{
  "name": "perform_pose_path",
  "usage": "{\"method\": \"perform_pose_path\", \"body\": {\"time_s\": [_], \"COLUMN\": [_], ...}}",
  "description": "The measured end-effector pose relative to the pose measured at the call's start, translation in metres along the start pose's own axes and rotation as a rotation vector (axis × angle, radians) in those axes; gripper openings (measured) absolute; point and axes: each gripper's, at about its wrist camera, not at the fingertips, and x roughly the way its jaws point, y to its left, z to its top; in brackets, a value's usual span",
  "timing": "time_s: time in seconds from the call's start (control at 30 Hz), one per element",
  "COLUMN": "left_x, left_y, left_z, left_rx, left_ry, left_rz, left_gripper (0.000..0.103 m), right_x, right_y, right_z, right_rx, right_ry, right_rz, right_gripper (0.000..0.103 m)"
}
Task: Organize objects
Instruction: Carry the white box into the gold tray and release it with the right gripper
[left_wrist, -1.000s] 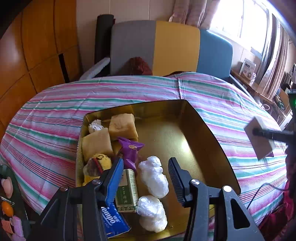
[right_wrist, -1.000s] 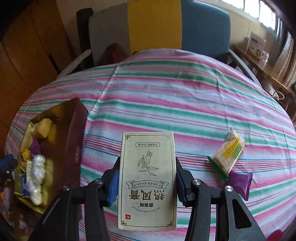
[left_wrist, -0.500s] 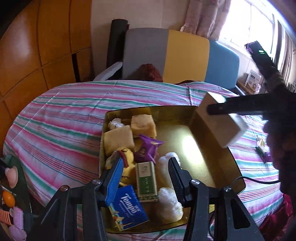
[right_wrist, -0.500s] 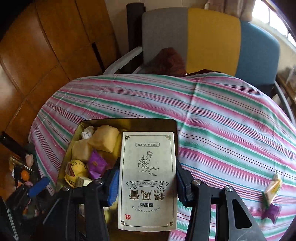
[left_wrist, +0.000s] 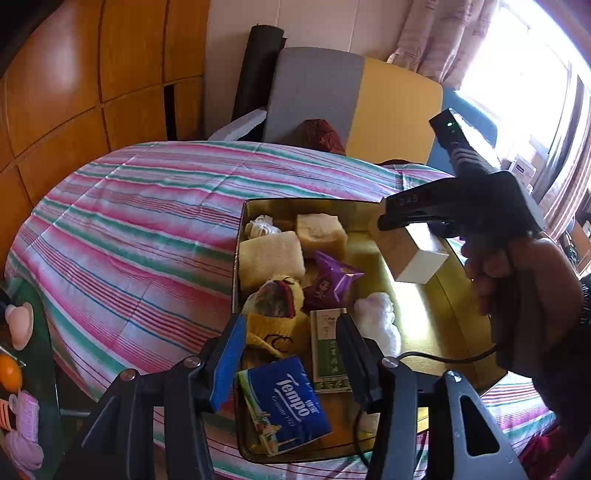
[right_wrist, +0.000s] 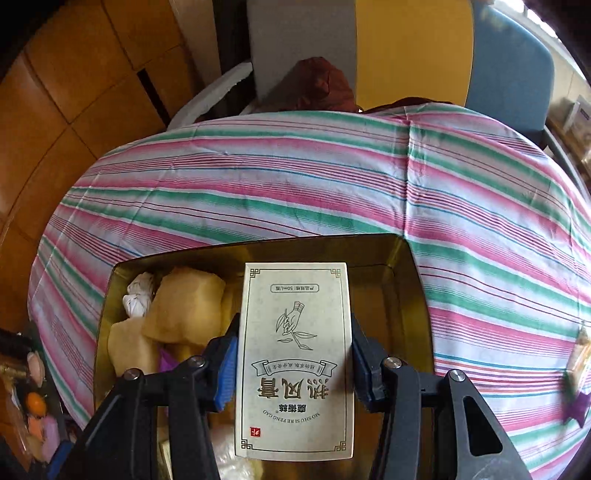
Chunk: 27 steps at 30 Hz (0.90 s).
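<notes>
An open gold tin (left_wrist: 314, 202) lies on the striped tablecloth. It holds yellow sponge-like blocks (left_wrist: 271, 258), a purple packet (left_wrist: 334, 282), a yellow soft toy (left_wrist: 273, 306), a green box (left_wrist: 327, 350), a blue Tempo tissue pack (left_wrist: 284, 402) and a white plastic wad (left_wrist: 378, 317). My left gripper (left_wrist: 290, 325) hovers open above the tin's near end, gripping nothing. My right gripper (right_wrist: 293, 328) is shut on a cream carton (right_wrist: 295, 354) printed with a hand and leaves. It holds the carton (left_wrist: 417, 258) above the far right part of the tin (right_wrist: 258, 245).
The striped cloth (right_wrist: 332, 177) covers a round table. A chair with grey, yellow and blue panels (left_wrist: 391, 107) stands behind it. A snack packet (right_wrist: 578, 358) and a purple packet (right_wrist: 578, 406) lie on the cloth at the right. Small clutter (left_wrist: 18, 369) sits below the table's left edge.
My right gripper has carried the cream carton leftward from over the bare cloth to above the tin. My left gripper has drifted sideways; the tin now appears further right in its view.
</notes>
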Motion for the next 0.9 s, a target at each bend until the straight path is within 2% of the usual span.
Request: {"method": "perform_pose_path", "body": {"time_s": [0.23, 0.47, 0.6, 0.73, 0.9], "left_x": [0.004, 0.005, 0.002, 0.001, -0.002], "left_y": [0.010, 0.016, 0.016, 0.016, 0.013], "left_z": [-0.001, -0.001, -0.001, -0.001, -0.002], "left_rx": [-0.027, -0.039, -0.039, -0.036, -0.029], "left_ry": [0.008, 0.004, -0.001, -0.002, -0.004], "left_rz": [0.007, 0.023, 0.027, 0.028, 0.034], "left_gripper": [0.051, 0.051, 0.051, 0.051, 0.051], "right_x": [0.021, 0.030, 0.030, 0.026, 0.016], "right_y": [0.019, 0.031, 0.030, 0.027, 0.022], "right_z": [-0.002, -0.005, -0.006, -0.008, -0.011], "right_rx": [-0.003, -0.039, -0.045, -0.035, -0.027], "right_ry": [0.020, 0.004, 0.004, -0.001, -0.025], "right_rz": [-0.002, -0.038, -0.015, 0.013, 0.028], "right_gripper": [0.051, 0.052, 0.052, 0.062, 0.068]}}
